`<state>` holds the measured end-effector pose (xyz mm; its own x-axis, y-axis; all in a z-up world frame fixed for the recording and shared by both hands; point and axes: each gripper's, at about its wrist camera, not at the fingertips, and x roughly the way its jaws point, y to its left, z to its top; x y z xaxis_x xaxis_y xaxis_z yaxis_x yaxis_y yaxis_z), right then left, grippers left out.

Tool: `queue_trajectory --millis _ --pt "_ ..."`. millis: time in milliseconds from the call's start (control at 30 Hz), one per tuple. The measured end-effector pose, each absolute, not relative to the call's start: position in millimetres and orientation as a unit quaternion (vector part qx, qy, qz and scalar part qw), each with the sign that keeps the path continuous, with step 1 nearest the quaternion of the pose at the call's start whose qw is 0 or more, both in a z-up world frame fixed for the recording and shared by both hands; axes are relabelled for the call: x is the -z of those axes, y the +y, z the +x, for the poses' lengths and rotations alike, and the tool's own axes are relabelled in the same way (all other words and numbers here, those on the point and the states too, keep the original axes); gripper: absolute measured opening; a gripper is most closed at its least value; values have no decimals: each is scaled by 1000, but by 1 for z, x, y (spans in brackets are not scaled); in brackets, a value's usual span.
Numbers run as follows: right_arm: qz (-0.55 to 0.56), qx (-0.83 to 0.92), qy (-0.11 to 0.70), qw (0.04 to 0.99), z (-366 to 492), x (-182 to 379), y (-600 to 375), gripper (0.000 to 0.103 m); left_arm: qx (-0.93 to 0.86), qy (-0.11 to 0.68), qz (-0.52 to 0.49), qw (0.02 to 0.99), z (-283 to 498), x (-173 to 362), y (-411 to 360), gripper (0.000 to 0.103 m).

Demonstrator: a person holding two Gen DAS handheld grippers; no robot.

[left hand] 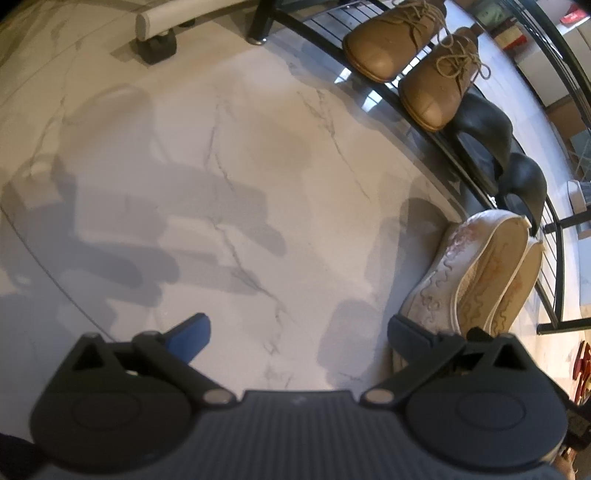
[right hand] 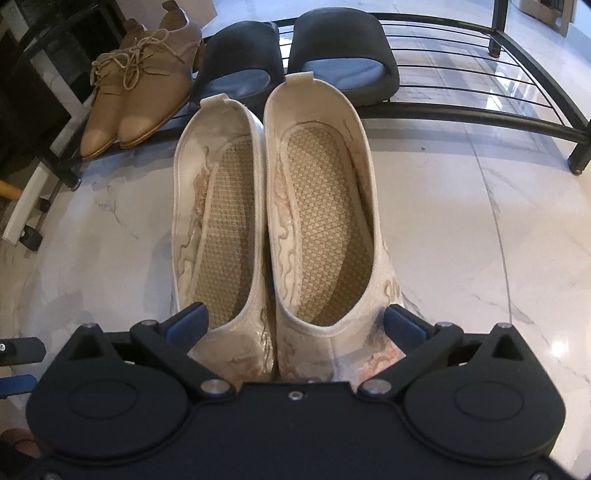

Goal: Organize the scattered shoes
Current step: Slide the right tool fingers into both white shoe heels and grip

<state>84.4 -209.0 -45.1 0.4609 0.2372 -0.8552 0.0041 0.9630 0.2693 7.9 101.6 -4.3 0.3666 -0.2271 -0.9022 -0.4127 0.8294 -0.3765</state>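
A pair of white embroidered slip-on shoes point(right hand: 273, 229) stands side by side on the marble floor, heels toward the black shoe rack point(right hand: 461, 110). My right gripper point(right hand: 295, 325) is open, its fingers either side of the pair's toes, not closed on them. In the left wrist view the same white shoes point(left hand: 476, 273) lie at the right, and my left gripper point(left hand: 299, 332) is open and empty over bare floor, its right finger close to the nearer shoe's toe. Tan lace-up shoes point(right hand: 140, 85) and dark slippers point(right hand: 343, 55) sit on the rack.
The rack's black legs point(right hand: 576, 162) stand on the floor. A white wheeled base point(left hand: 155, 26) with a caster is at the far left. The rack's right half point(right hand: 480, 66) holds nothing.
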Motion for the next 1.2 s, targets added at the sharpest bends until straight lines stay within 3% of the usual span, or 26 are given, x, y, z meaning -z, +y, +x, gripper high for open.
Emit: queue_trajectory --millis 233,367,567,700,800,967,1200 --pt "88 -45 505 857 79 50 -197 103 -58 560 -283 776 8 4 101 102" --pt "91 -16 504 859 80 47 -189 91 -61 560 -286 775 9 5 102 102" --pt "145 12 507 849 78 44 -195 84 -60 560 -285 776 9 5 102 102" --pt "133 5 507 852 76 42 -189 84 -60 561 -285 775 9 5 102 102" --pt "150 4 507 849 77 42 -195 90 -59 560 -286 775 8 5 103 102" --pt "170 10 490 855 75 22 -211 88 -57 561 -287 775 7 5 103 102" --pt "207 -41 371 904 72 -3 -224 92 -52 567 -285 771 7 6 100 102"
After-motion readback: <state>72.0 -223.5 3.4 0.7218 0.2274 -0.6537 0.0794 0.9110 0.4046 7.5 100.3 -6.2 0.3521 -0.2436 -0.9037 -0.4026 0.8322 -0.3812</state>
